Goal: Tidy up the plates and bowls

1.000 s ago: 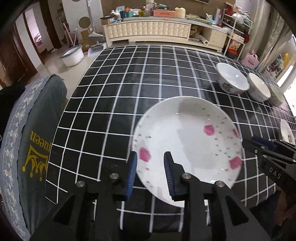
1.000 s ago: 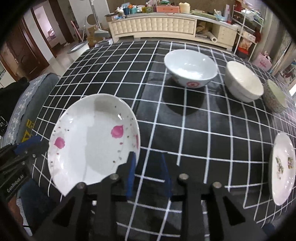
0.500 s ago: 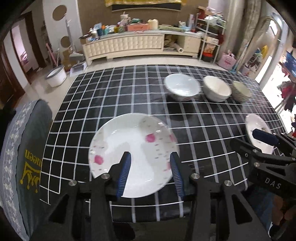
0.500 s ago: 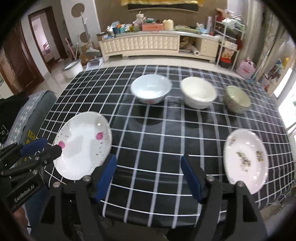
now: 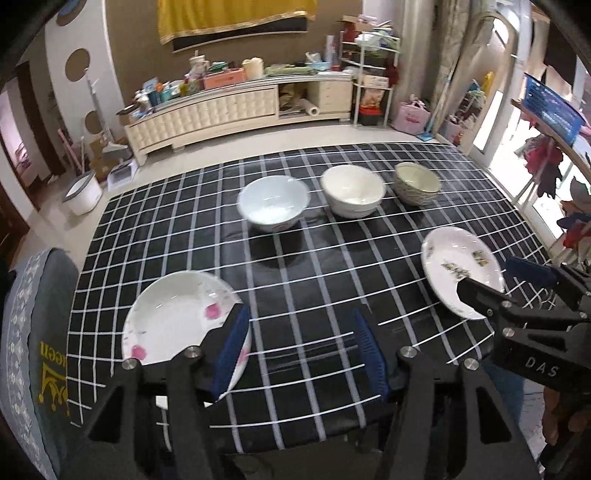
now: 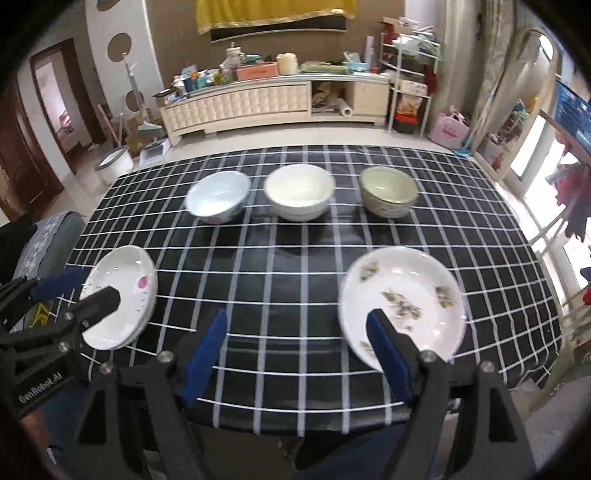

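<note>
A black tablecloth with a white grid covers the table in front of you, in a cluttered living room: a long cream cabinet heaped with boxes and bottles along the far wall, a yellow cloth hanging above it, a white wire shelf to its right, and a white basin on the tiled floor at left.

Three bowls stand in a row across the far half of the table, all apparently empty: a white bowl with a red mark, a cream bowl just beside it, and a greenish patterned bowl (it may be a stack; the ribbed side leaves that unclear). The pink-flowered plate lies flat near the front left edge; the plate with olive sprigs lies near the front right.

Your left gripper hangs above the cloth just right of the pink-flowered plate, its jaws opening with nothing between them. Your right gripper is likewise opening on nothing, beside the sprigged plate.

Only the left view shows the grey cushion with yellow lettering at the table's left; only the right view takes in the dark wooden doorway.
</note>
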Demonstrator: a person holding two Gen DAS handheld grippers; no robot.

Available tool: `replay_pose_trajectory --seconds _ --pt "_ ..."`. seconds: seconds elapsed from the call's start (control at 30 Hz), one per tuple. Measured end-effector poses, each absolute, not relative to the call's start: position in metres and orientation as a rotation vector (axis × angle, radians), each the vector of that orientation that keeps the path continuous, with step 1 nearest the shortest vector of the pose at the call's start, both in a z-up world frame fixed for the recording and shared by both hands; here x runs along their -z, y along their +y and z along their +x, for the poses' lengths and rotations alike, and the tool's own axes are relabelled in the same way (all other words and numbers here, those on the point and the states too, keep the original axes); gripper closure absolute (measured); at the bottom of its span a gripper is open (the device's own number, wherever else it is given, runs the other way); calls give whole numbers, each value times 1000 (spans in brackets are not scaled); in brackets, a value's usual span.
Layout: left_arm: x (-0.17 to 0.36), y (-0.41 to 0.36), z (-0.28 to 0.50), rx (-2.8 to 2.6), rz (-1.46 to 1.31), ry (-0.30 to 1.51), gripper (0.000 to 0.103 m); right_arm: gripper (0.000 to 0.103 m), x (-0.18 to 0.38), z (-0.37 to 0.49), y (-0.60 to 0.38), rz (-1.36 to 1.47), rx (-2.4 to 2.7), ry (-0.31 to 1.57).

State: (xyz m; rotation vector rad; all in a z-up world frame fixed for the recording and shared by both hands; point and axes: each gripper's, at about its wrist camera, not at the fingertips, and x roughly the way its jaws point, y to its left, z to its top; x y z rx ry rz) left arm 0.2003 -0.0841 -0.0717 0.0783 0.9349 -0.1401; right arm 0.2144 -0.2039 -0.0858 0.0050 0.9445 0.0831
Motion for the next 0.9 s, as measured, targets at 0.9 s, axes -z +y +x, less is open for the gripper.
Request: replay_pose_trajectory --seconds 0.9 --pt "122 -219 269 290 164 1072 47 20 134 250 -341 104 34 1092"
